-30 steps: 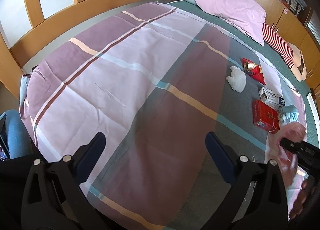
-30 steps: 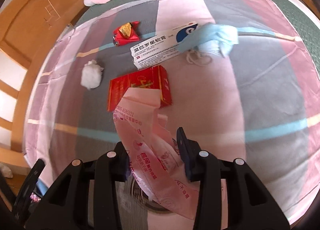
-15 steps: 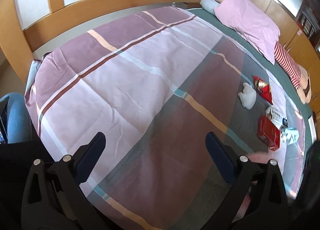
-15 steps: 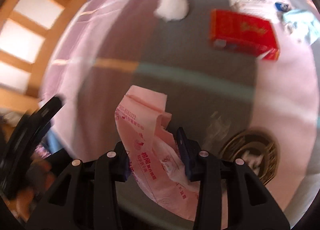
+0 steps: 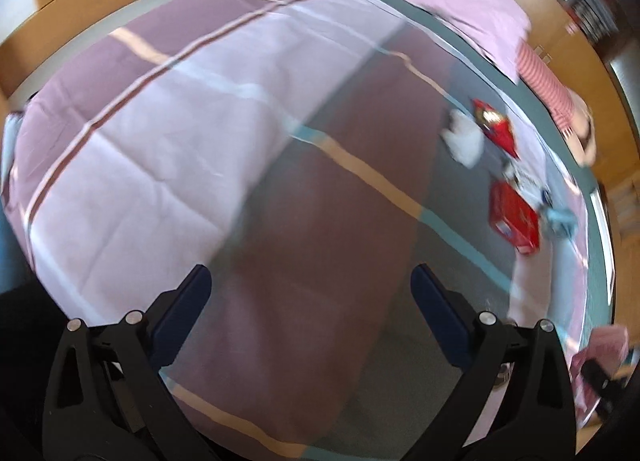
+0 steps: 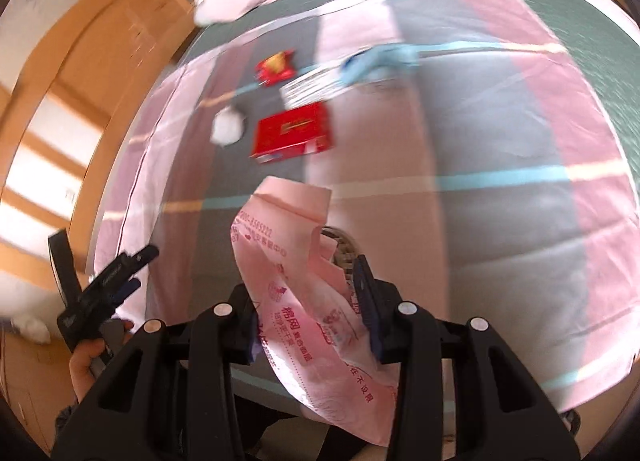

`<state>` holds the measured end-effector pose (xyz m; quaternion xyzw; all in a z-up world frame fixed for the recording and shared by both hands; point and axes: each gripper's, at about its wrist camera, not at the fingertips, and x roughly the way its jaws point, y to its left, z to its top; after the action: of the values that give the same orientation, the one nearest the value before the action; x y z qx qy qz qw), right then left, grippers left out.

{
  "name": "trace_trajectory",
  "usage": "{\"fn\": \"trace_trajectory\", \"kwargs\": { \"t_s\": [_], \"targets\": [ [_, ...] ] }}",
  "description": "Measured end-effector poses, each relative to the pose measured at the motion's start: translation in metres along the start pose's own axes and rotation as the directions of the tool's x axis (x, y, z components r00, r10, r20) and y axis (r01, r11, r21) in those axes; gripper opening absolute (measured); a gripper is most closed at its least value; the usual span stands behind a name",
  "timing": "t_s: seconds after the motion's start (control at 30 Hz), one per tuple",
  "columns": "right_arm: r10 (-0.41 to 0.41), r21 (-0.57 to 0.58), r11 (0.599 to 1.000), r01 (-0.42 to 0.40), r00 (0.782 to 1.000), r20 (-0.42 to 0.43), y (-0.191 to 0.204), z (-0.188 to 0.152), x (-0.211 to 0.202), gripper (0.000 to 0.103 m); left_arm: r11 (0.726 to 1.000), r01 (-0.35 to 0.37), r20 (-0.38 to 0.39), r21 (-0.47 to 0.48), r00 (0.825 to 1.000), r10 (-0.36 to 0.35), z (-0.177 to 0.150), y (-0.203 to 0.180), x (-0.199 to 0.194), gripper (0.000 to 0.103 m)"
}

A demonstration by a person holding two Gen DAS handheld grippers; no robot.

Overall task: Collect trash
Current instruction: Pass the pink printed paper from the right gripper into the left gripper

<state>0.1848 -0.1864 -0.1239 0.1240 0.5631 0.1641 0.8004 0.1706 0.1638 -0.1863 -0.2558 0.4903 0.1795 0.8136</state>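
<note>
Right gripper (image 6: 308,313) clenched on the pink printed bag (image 6: 296,261). Left gripper (image 5: 310,301) jaws wide, empty. From the right gripper, the red box (image 6: 294,133) lies at 12 o'clock, long axis crosswise; tissue wad (image 6: 227,127) at 11, probably tissue, blurred. Right is nearer.
</note>
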Motion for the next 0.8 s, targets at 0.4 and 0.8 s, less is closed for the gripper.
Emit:
{"fn": "trace_trajectory", "kwargs": {
  "t_s": [0.4, 0.8],
  "targets": [
    [0.15, -0.131, 0.978, -0.164, 0.982, -0.115, 0.095, 0.014, 0.072, 0.052, 0.977, -0.048, 0.032, -0.209, 0.998, 0.055, 0.001, 0.036, -0.009, 0.099],
    [-0.202, -0.645, 0.722, 0.249, 0.968, 0.147, 0.137, 0.089, 0.104, 0.085, 0.973, 0.039, -0.028, -0.229, 0.998, -0.047, 0.002, 0.043, 0.0, 0.099]
  ]
}}
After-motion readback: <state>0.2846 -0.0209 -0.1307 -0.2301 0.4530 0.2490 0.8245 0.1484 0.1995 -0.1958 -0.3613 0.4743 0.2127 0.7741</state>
